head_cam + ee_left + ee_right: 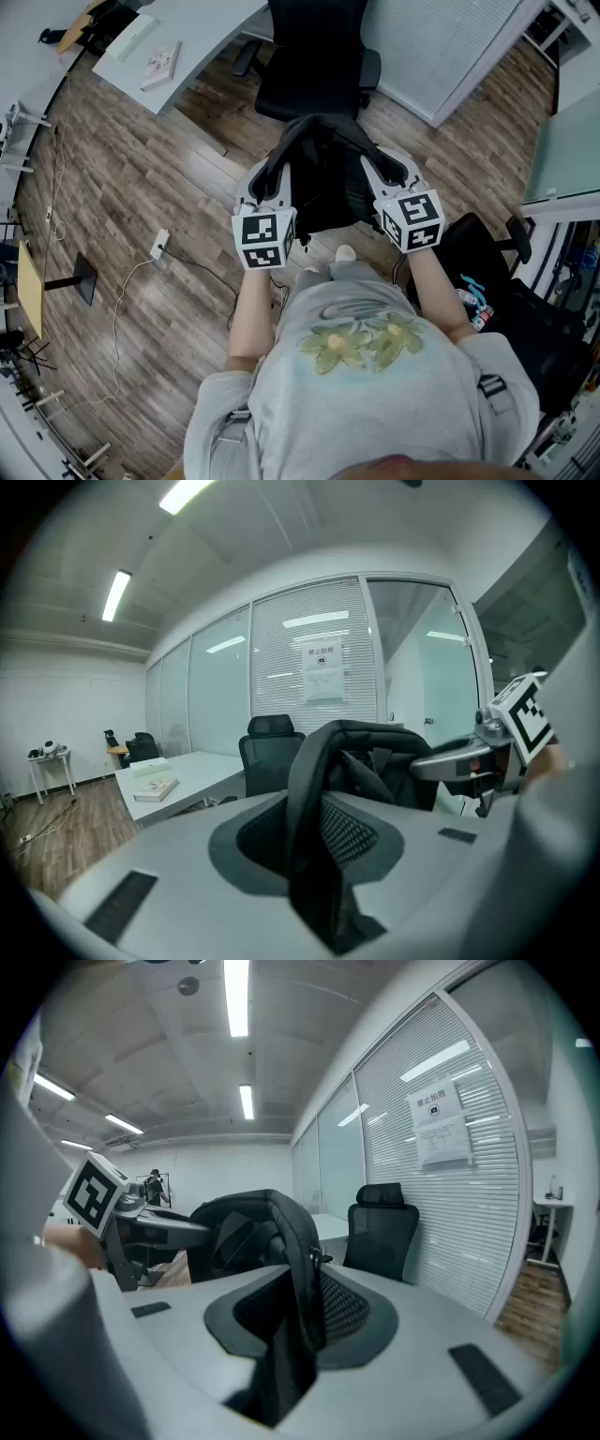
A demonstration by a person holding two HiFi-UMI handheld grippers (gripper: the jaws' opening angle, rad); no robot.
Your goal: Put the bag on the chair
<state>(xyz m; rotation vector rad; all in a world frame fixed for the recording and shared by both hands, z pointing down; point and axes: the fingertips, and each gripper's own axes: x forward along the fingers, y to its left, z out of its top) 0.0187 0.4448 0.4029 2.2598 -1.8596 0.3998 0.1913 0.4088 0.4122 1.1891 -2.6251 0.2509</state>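
A black backpack point(323, 178) hangs in the air between my two grippers, just in front of the person. My left gripper point(267, 192) is shut on its left shoulder strap point(314, 827), which runs up between the jaws. My right gripper point(386, 178) is shut on the right strap point(298, 1288) in the same way. A black office chair point(314, 61) stands beyond the bag, by the desk, its seat facing me. In the left gripper view the chair point(270, 752) shows behind the bag point(375, 761); in the right gripper view the chair point(382, 1232) stands right of the bag point(244, 1232).
A white desk point(178, 42) with a book point(161, 64) runs along the top left. A glass wall with blinds point(441, 47) closes the far side. Another black chair point(506, 300) stands at my right. A power strip and cable point(157, 246) lie on the wooden floor at left.
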